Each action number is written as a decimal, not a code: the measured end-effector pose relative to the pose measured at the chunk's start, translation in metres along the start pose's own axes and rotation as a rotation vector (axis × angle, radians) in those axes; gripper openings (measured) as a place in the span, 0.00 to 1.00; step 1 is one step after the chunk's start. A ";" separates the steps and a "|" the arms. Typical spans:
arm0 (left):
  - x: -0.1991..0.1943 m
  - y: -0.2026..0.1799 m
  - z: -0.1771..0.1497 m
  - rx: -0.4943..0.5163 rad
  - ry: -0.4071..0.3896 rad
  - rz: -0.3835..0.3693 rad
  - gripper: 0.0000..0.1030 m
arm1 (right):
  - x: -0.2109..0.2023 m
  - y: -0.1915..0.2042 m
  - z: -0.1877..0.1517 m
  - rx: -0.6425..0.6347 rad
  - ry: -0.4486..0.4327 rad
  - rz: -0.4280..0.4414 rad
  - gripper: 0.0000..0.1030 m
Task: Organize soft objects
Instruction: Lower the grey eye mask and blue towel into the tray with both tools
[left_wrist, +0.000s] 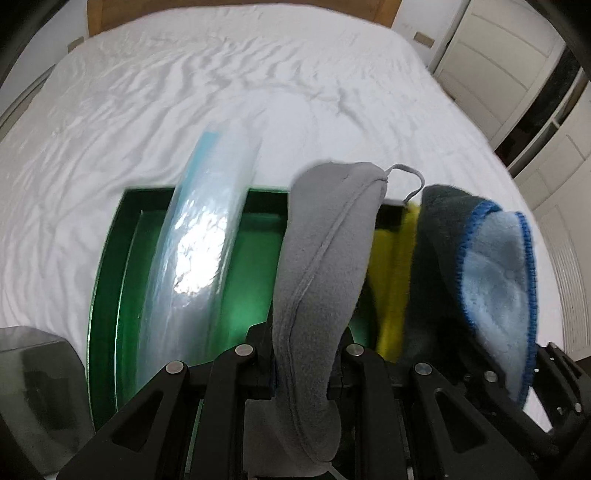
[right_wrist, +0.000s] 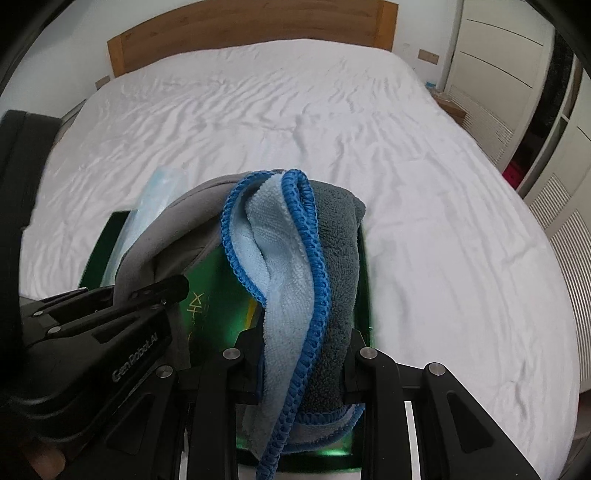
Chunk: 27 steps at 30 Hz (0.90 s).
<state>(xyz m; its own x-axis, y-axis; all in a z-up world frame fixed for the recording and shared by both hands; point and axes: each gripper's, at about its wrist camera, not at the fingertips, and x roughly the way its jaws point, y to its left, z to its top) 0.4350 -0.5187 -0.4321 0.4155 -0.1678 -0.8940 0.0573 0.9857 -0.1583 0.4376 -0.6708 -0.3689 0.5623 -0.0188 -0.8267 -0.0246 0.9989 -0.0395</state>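
Observation:
My left gripper (left_wrist: 306, 354) is shut on a grey fleece pouch (left_wrist: 325, 258) with a small loop, held over a green box (left_wrist: 110, 258) on the bed. My right gripper (right_wrist: 304, 362) is shut on a folded blue-and-dark-grey microfibre cloth (right_wrist: 295, 266), also over the green box (right_wrist: 364, 295). The cloth shows at the right of the left wrist view (left_wrist: 495, 273). The grey pouch (right_wrist: 177, 229) and the left gripper's body (right_wrist: 110, 332) show at the left of the right wrist view. A clear plastic packet (left_wrist: 199, 251) stands in the box. A yellow item (left_wrist: 391, 258) lies inside it.
The box sits on a white wrinkled bedsheet (right_wrist: 424, 221). A wooden headboard (right_wrist: 251, 26) is at the far end. White wardrobe doors (right_wrist: 498, 55) stand to the right of the bed.

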 end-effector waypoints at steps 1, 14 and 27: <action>0.005 0.003 -0.001 -0.002 0.006 0.017 0.13 | 0.006 0.000 0.002 -0.001 0.003 0.003 0.25; 0.012 0.041 -0.011 -0.066 0.012 0.115 0.14 | 0.044 -0.001 0.013 -0.009 0.016 0.041 0.25; 0.010 0.046 -0.012 -0.100 0.007 0.130 0.15 | 0.038 -0.008 0.017 -0.031 -0.016 0.068 0.25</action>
<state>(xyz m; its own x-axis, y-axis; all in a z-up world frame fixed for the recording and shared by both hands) 0.4313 -0.4749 -0.4532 0.4075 -0.0389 -0.9124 -0.0871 0.9929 -0.0812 0.4734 -0.6791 -0.3908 0.5714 0.0500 -0.8192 -0.0887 0.9961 -0.0010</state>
